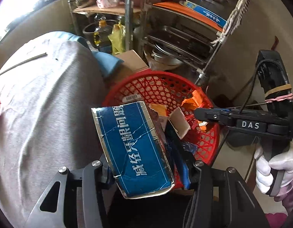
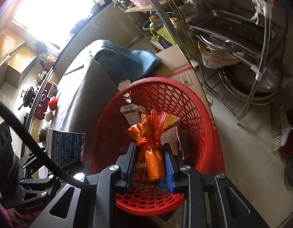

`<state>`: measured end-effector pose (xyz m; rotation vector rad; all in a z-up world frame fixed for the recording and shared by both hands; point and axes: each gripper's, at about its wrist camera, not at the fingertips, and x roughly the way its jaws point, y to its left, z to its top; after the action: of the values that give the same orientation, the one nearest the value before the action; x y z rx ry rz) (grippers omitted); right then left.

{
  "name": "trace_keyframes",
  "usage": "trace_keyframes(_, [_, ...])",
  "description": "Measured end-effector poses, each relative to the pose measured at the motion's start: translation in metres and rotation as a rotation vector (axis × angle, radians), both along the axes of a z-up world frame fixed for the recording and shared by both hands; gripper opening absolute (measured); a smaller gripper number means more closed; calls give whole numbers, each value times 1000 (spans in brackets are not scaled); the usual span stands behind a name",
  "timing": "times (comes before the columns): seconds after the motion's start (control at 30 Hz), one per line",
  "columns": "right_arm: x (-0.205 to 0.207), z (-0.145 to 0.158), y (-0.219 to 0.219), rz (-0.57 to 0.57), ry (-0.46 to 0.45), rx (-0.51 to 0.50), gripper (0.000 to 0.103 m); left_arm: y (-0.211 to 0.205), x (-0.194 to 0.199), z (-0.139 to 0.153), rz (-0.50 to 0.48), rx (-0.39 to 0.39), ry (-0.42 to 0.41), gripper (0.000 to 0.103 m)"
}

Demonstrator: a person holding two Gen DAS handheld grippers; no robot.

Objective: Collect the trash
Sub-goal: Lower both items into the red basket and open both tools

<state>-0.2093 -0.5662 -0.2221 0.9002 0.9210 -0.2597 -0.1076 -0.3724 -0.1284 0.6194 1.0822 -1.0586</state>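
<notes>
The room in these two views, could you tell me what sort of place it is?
Probably a home kitchen: a metal rack stacked with steel trays and pans, a cooking oil bottle, and a wok on a stove.

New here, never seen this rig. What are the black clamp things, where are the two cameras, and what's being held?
No robot arm: a person carries a handheld two-finger gripper in each hand, with a fisheye camera on each looking forward along its fingers.

The left wrist view shows the left gripper at the bottom, its jaws closed on a flattened blue carton. At the right of that picture is the right gripper, held by a hand in a white glove.

The right wrist view shows that right gripper with its jaws shut on an orange wrapper tied with red plastic. The left gripper is at the lower left.

Both items hang over a red mesh basket that already contains some trash. Beside it is a table under a grey cloth, and behind it a metal rack of pans.
</notes>
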Motion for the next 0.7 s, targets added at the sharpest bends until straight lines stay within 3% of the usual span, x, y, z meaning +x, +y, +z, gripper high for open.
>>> trace_keyframes(0.47, [-2, -25, -2, -35, 84, 107, 33, 1, -2, -8, 9, -8, 41, 56])
trace_keyframes(0.7, [0, -20, -1, -36, 84, 83, 33, 16, 7, 0, 49, -35, 26, 58])
